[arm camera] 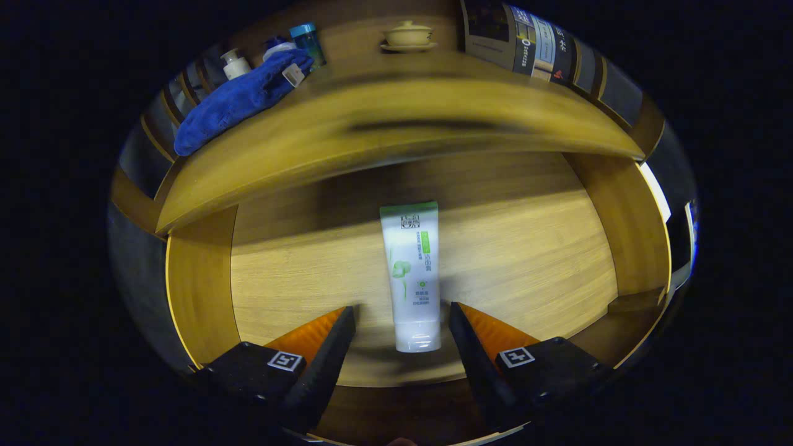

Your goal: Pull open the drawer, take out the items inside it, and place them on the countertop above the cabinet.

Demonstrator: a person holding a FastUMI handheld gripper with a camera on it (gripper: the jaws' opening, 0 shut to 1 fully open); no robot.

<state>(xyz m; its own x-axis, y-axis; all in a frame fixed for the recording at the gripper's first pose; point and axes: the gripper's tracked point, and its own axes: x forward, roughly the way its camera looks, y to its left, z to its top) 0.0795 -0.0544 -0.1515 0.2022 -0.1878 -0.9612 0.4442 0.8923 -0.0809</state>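
Observation:
The wooden drawer (533, 260) stands pulled open below me, its floor bare wood. A white tube with a green end and green print (412, 272) lies on that floor, its cap end pointing toward me. My gripper (403, 316) is open, with the tube's cap end lying between the two black fingers (331, 347) and touching neither. Above the drawer runs the cabinet's countertop (396, 118). A blue towel (238, 102) lies on its left part.
On the countertop behind the towel stand a small white pump bottle (234, 63) and a blue-capped bottle (308, 42). A lidded ceramic cup on a saucer (407, 36) sits at the back middle. The drawer's side walls (198, 291) rise left and right.

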